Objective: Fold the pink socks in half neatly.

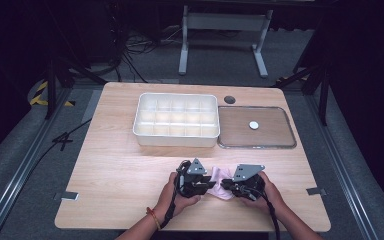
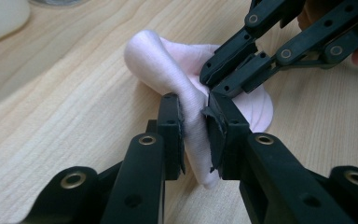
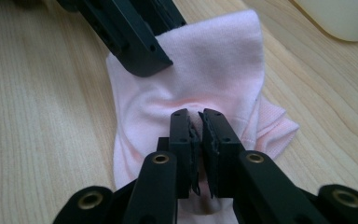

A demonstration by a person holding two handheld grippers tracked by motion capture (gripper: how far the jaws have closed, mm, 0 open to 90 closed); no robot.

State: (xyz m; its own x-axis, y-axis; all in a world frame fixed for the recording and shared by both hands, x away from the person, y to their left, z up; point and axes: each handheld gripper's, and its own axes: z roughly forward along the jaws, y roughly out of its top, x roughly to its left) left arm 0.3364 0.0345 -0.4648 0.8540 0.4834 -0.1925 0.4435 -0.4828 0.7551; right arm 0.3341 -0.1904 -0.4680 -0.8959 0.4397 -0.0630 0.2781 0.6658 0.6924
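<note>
Left tongs (image 2: pixel 196 121) clamped on pale pink sock (image 2: pixel 158 60), bunched into a ridge, right tongs (image 3: pixel 200 126) pinching its fabric

Pale pink sock (image 1: pixel 222 176), black tongs (image 1: pixel 214 184), white divided tray (image 1: pixel 176 134), light wood-grain table (image 1: pixel 115 165)

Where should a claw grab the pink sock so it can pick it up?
Best at a raised fold, coming in low from the sock's side. The pink sock lies soft and bunched on the table, so a ridge of cloth stands up for pinching. The left claw already nips one such ridge, and the right claw nips another.
</note>
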